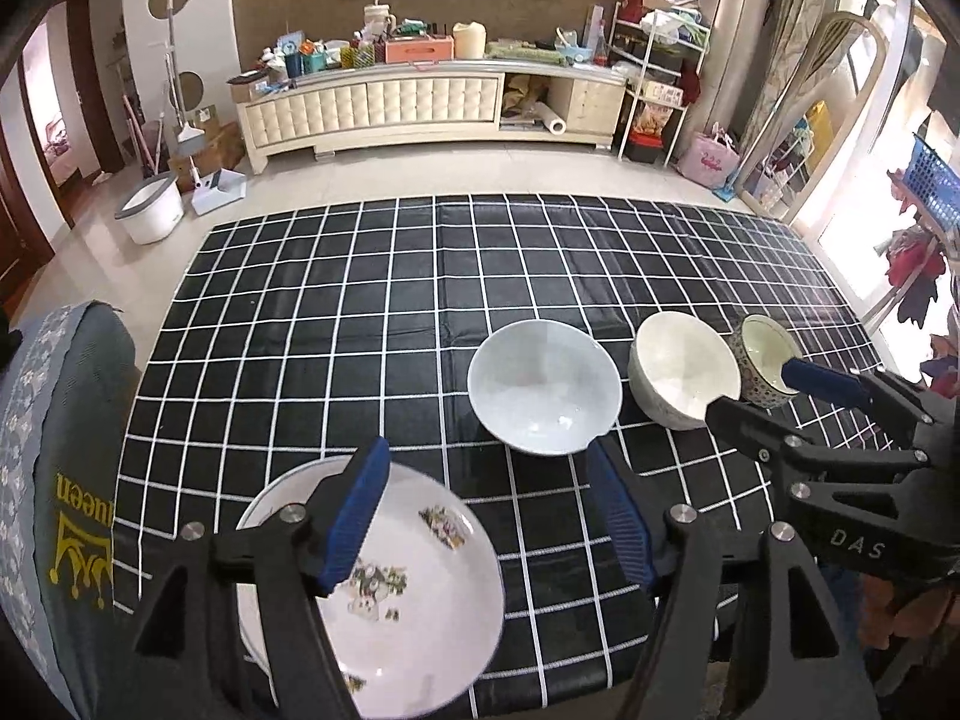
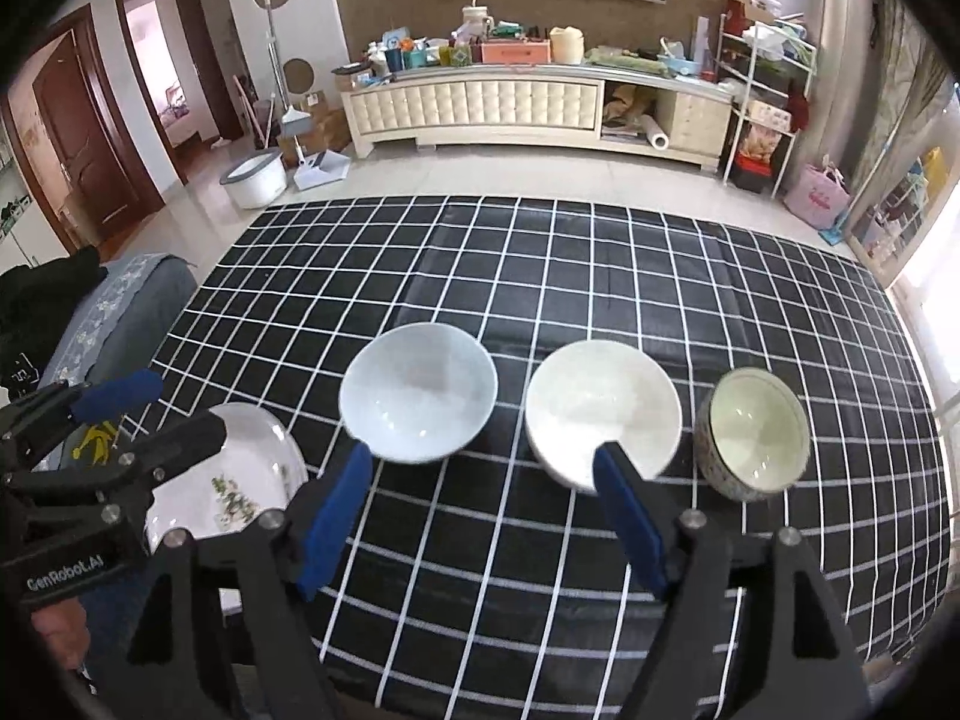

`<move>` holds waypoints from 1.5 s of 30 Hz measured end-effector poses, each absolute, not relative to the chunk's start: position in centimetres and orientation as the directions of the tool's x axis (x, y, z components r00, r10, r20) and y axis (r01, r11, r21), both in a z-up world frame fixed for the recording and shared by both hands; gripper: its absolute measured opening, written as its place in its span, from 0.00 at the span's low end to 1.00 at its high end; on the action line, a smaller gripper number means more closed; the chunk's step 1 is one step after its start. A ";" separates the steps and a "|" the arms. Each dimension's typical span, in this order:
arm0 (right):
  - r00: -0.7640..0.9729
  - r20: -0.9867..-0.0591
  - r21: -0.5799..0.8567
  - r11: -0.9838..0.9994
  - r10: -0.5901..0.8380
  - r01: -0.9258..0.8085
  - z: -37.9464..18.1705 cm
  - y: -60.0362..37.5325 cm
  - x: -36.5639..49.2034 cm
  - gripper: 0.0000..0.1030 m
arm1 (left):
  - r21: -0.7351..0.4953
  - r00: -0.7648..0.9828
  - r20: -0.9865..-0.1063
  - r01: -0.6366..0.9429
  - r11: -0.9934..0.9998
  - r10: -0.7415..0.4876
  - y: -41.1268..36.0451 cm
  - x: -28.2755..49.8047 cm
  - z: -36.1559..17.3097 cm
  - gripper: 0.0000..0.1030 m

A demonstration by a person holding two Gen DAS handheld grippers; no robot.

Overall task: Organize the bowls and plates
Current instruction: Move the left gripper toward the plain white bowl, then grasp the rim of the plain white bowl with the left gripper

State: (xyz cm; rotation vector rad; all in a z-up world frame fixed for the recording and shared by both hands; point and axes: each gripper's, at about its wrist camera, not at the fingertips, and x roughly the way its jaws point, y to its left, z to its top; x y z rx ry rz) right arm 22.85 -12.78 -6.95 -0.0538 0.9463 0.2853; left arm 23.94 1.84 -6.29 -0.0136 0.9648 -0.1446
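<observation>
checked tabletop [image 2: 540,276]: three bowls lined up by size beside the floral plate [image 1: 420,576]; left gripper [image 1: 486,522] and right gripper [image 2: 480,516] hover, fingers spread, empty, ready to stack.

checked tablecloth [image 2: 540,276] | cluttered sideboard [image 2: 480,102] | white bucket [image 2: 255,177] | mop [image 2: 282,78]

A black tablecloth [image 2: 540,276] with a white grid carries a pale blue bowl [image 2: 418,391], a cream bowl [image 2: 603,405], a speckled blue-patterned bowl [image 2: 753,433] and a floral white plate [image 1: 414,588].
</observation>
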 end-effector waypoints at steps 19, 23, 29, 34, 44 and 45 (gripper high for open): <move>0.435 -0.867 0.094 0.937 0.244 -0.337 -14.4 -11.1 30.3 0.51 | -0.156 0.385 -0.903 0.125 0.980 -0.192 2.7 33.0 -15.2 0.37; 0.462 -0.853 0.070 0.931 0.241 -0.357 -14.7 -11.0 30.9 0.45 | -0.154 0.359 -0.914 0.121 0.981 -0.188 2.7 33.8 -16.6 0.27; 0.444 -0.862 0.056 0.916 0.245 -0.397 -15.0 -10.3 31.9 0.36 | -0.183 0.338 -0.916 0.125 0.975 -0.215 2.5 34.2 -17.6 0.26; 0.405 -0.880 0.073 0.913 0.249 -0.402 -16.2 -10.1 32.2 0.25 | -0.211 0.320 -0.916 0.130 0.969 -0.242 2.5 34.6 -18.0 0.17; 0.429 -0.884 0.025 0.936 0.185 -0.351 -16.6 -10.3 31.5 0.11 | -0.185 0.323 -0.920 0.138 0.973 -0.221 1.0 34.1 -17.8 0.09; 0.439 -0.882 0.008 0.938 0.170 -0.346 -16.4 -10.1 31.2 0.11 | -0.184 0.321 -0.922 0.134 0.974 -0.219 0.9 33.8 -17.7 0.09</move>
